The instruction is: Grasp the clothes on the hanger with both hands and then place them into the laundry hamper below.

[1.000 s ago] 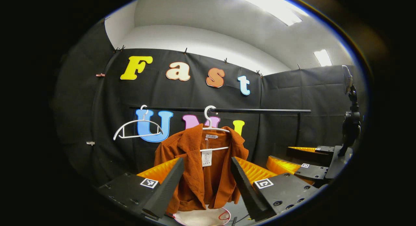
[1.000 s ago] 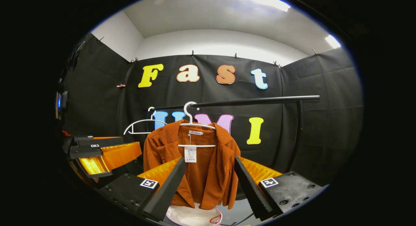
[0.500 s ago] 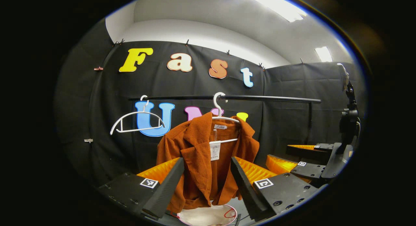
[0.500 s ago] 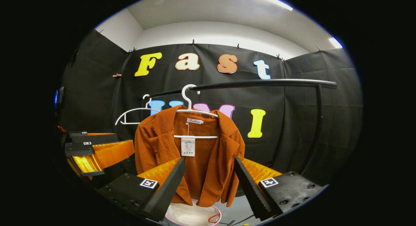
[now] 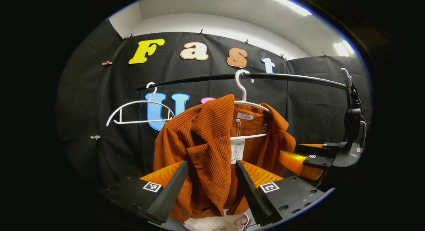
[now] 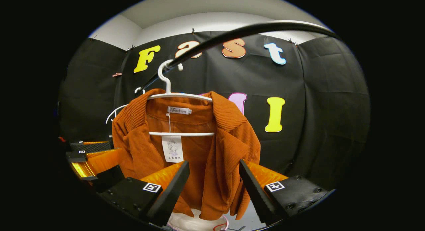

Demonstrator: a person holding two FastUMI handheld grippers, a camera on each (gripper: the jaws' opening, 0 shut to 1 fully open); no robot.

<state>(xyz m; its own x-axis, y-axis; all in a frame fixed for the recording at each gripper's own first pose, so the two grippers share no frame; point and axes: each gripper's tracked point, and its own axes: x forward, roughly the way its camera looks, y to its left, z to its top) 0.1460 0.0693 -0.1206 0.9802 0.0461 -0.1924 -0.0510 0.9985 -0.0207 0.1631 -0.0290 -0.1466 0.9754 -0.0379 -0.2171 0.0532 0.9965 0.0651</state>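
In the left gripper view, the left tongs (image 5: 210,188) are seen at the bottom, their two fingers spread wide apart and clasping nothing. A rust-orange corduroy jacket (image 5: 206,151) is seen straight ahead between and beyond the fingers, draped on a white hanger (image 5: 247,101) whose hook is caught over a black rail (image 5: 292,77). A paper tag (image 5: 237,150) is hung inside the collar. An empty white hanger (image 5: 139,108) is hung farther left on the same rail. Below the jacket's hem, the pale rim of the laundry hamper (image 5: 215,222) is glimpsed between the fingers. At the right edge, the right tongs (image 5: 303,159) are seen just beside the jacket's sleeve; whether they touch it cannot be told.

In the right gripper view, the right tongs (image 6: 212,188) are shown at the bottom, likewise released, with a wide gap between the fingers and no cloth pinched. The jacket (image 6: 189,151) is seen close ahead, open at the front, on its hanger (image 6: 176,95), with the tag (image 6: 172,148) dangling from the crossbar. The rail (image 6: 245,30) is curved overhead. The second hanger (image 6: 114,111) is partly hidden behind the jacket's shoulder. The hamper (image 6: 196,221) is seen under the hem. At the left edge, the left tongs (image 6: 91,156) are seen near the jacket's sleeve.
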